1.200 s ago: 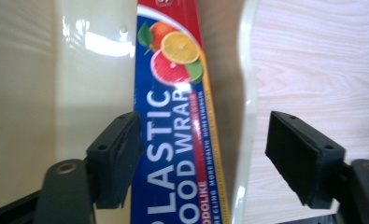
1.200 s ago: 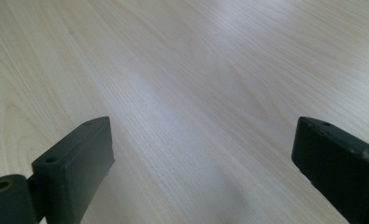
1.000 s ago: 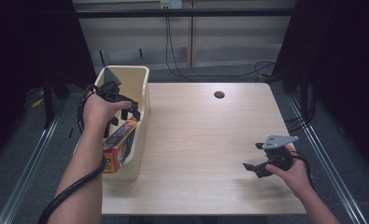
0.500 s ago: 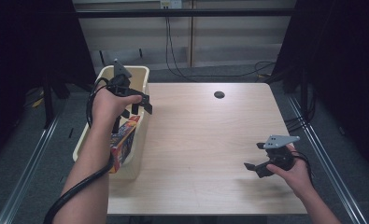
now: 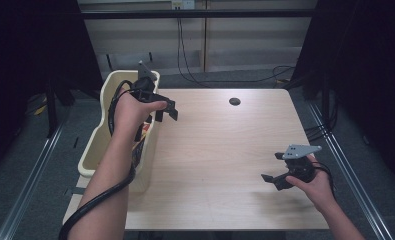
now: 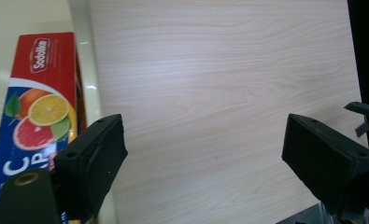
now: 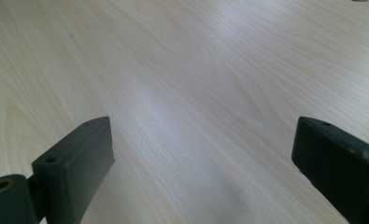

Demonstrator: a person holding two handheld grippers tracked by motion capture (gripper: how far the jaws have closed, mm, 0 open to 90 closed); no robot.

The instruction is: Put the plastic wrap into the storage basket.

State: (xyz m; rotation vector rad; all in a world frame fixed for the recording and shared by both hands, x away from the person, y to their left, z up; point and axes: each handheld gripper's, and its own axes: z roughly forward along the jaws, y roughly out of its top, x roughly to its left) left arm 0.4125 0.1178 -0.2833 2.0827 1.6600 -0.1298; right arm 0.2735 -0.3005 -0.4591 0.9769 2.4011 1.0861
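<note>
Two tongs are in play over a pale wood-grain counter point(image 5: 220, 150). The left tongs point(image 5: 166, 111), held in the person's left hand point(image 5: 130, 112), hang above the counter's left edge, right beside the rim of a cream plastic bin point(image 5: 96, 157) that stands against that edge. Their jaws are spread wide with nothing between them; in the left gripper view, bare counter shows in the gap of the left tongs point(image 6: 203, 163), and the bin's rim runs just inside the left jaw. A thick black cable point(image 5: 97, 197) trails from them under the forearm.

Inside the bin stands a carton point(image 6: 35, 107), red at the top and blue lower down, printed with citrus slices; it leans close to the bin wall nearest the counter. From the high view the carton is mostly hidden behind the arm.

The right tongs point(image 5: 275, 179), in the right hand point(image 5: 315, 185), sit low over the counter near its front right corner, well apart from the bin. Their jaws are also wide and hold nothing; the right gripper view shows plain wood between them. A grey three-cornered plate point(image 5: 300, 151) tops them.

A small dark round hole point(image 5: 234, 101) lies near the counter's far edge.
</note>
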